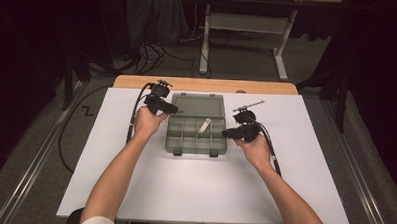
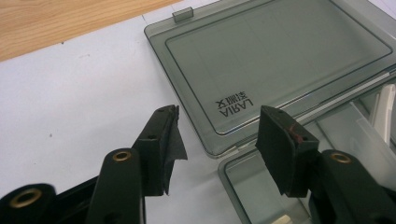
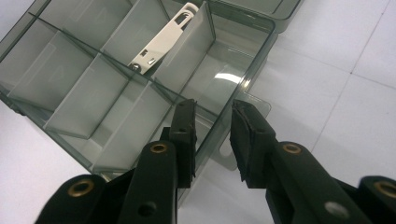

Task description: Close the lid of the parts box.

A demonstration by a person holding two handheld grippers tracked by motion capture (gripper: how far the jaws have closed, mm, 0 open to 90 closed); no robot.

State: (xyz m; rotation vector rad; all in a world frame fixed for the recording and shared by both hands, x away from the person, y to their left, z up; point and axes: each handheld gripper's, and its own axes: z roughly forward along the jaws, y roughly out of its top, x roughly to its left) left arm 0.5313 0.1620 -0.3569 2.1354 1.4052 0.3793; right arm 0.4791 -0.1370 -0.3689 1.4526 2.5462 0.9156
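Both claws are seen parted, with nothing clamped between them. Left claw (image 2: 217, 140) is held just above the near corner of the open lid (image 2: 280, 56) of a smoky transparent organiser box (image 1: 195, 123), close to the hinge line. Right claw (image 3: 212, 135) is set astride the box's side wall (image 3: 243, 84), one jaw inside a compartment and one outside above a small tab; whether the pads touch the wall cannot be told. A white clip (image 3: 163, 39) is propped on a divider in the tray. The box lies mid-way on the white-covered counter (image 1: 133, 190).
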